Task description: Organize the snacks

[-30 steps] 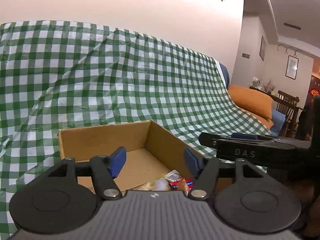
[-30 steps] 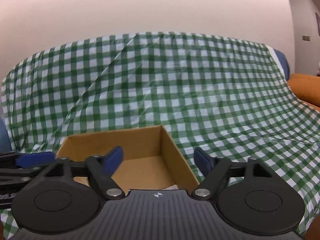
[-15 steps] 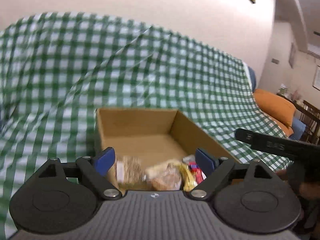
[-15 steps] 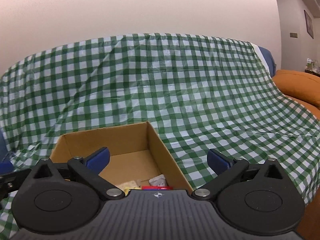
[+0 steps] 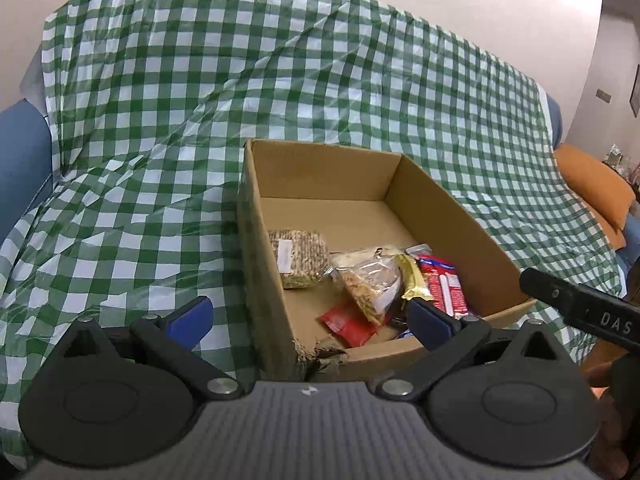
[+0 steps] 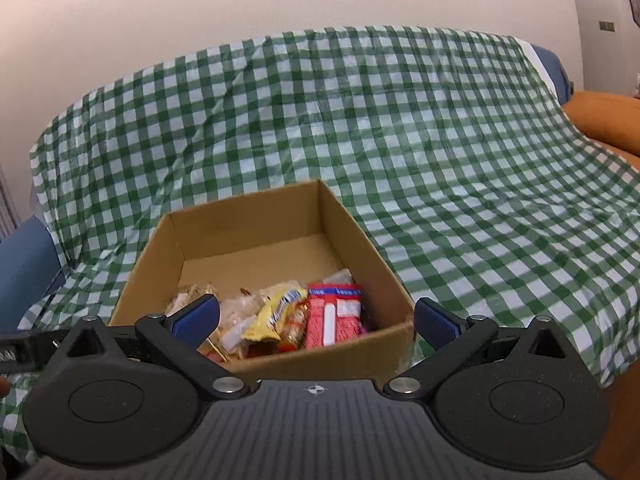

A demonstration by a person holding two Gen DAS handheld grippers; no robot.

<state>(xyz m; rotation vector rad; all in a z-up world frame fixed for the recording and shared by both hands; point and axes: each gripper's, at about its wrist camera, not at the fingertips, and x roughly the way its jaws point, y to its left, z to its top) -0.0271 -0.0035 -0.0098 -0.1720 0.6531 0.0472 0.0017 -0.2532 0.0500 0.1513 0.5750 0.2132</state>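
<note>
Open-topped box [image 5: 460, 216] on checked cloth [image 5: 140, 208]; snacks [image 6: 296, 316] crowd its near end, its far half is bare floor, walls ring it.

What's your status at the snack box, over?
Left gripper open, empty, above the near corner of the cardboard box. Right gripper open, empty, over its near wall. Snack packets piled at the near end. Nothing blocking.

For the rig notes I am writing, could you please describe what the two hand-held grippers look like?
Both look alike. The left hand-held gripper and the right hand-held gripper each have a grey ribbed body bearing a small crosshair mark, two round black discs, black linkage arms with silver pivot pins, and blue finger pads. The right one's black side, seen from the left wrist view, carries white letters "DAS". No cables or sleeves show.
</note>
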